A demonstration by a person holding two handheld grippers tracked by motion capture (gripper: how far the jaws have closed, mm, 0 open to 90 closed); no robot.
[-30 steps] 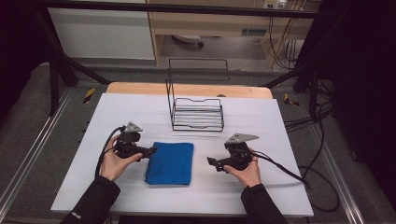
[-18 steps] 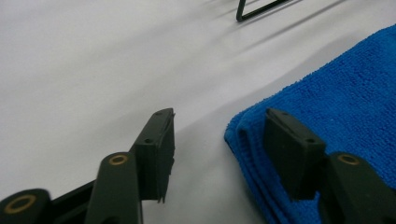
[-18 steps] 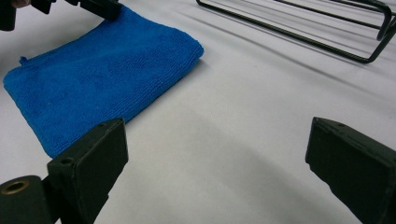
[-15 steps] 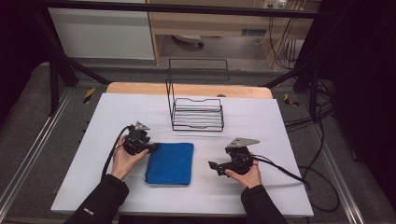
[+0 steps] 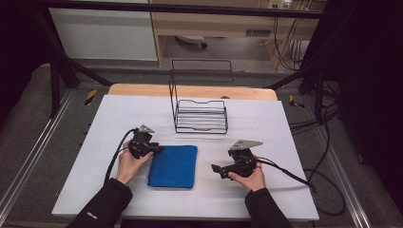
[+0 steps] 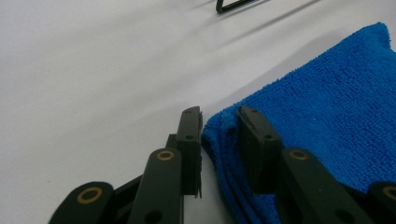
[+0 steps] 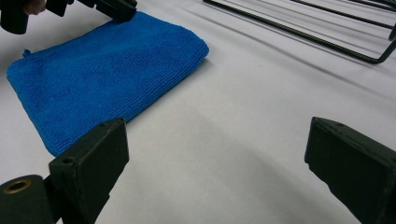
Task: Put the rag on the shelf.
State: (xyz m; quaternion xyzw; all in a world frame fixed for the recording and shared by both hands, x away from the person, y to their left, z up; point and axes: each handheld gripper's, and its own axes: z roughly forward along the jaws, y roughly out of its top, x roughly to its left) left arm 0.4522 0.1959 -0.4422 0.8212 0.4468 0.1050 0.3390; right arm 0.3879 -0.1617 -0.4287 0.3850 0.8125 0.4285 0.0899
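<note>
A folded blue cloth point(image 5: 173, 166) lies on the white table point(image 5: 285, 142) near its front edge. My left gripper point(image 5: 159, 149) sits at the cloth's far left corner. In the left gripper view the jaws have just been closing, and the left gripper point(image 6: 218, 114) now pinches the bunched corner of the blue cloth point(image 6: 336, 93). My right gripper point(image 5: 216, 170) rests to the right of the cloth, pointing toward it. In the right gripper view the right gripper point(image 7: 219, 135) stands wide open over bare table, with the blue cloth point(image 7: 102, 70) and the left gripper point(image 7: 112, 9) beyond it.
A black wire rack point(image 5: 199, 116) stands behind the cloth at the table's middle back, and its base rails point(image 7: 303, 32) run across the top of the right gripper view. Cables trail from both grippers. A wooden strip point(image 5: 142, 90) borders the far edge.
My left gripper has slid right to the cloth's far left corner and narrowed its jaws around it. The right gripper has stayed where it was.
</note>
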